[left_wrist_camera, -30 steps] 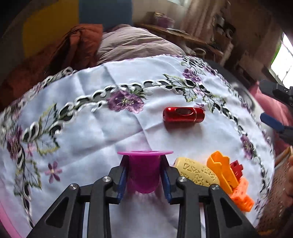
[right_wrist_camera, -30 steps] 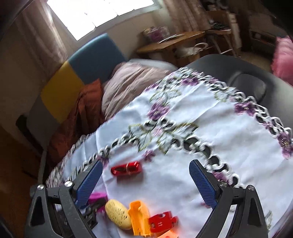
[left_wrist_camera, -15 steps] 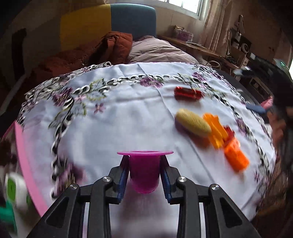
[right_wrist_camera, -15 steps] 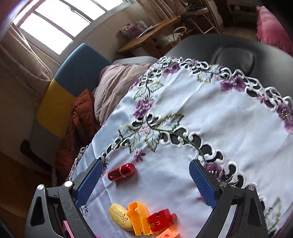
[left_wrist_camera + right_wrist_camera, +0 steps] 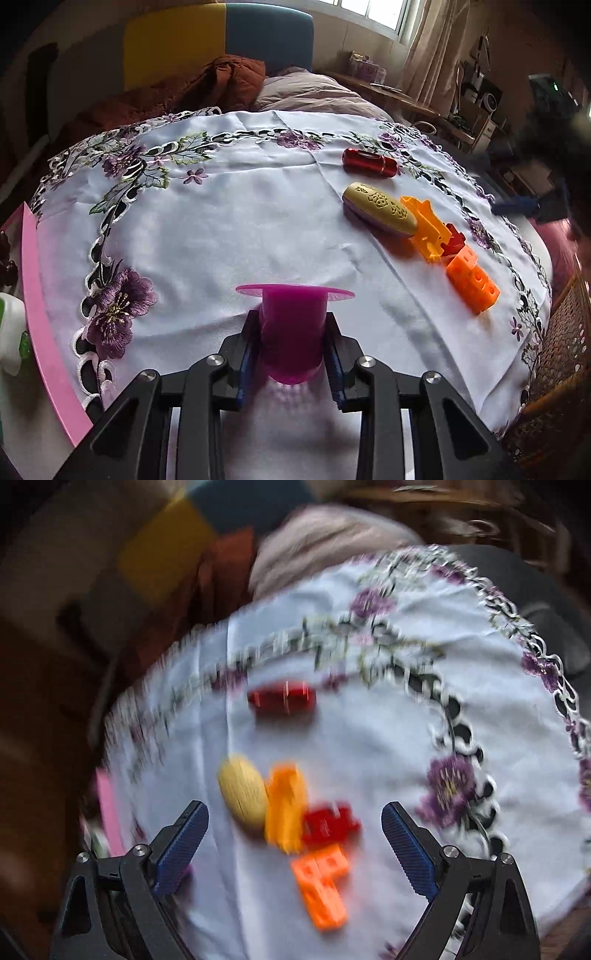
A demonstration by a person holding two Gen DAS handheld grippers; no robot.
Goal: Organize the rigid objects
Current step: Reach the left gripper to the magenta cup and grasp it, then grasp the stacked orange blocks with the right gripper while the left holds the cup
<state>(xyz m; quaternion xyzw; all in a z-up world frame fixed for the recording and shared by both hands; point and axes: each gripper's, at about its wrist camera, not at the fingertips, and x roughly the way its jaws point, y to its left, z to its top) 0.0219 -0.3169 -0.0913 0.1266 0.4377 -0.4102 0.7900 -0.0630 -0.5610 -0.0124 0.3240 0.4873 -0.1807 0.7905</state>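
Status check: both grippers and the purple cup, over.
Left gripper shut on purple cup, above the tablecloth. Right gripper open over toy cluster. Nothing in the way.

Daylight from a window (image 5: 373, 11) at the top of the left wrist view lights the white tablecloth (image 5: 240, 229) evenly, with soft shadows. That view is sharp, its edges fisheye-bent and dark. The right wrist view is heavily motion-blurred.

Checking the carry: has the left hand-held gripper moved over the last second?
Yes. The left hand-held gripper, shut on the purple cup, has pulled back from the red cylinder.
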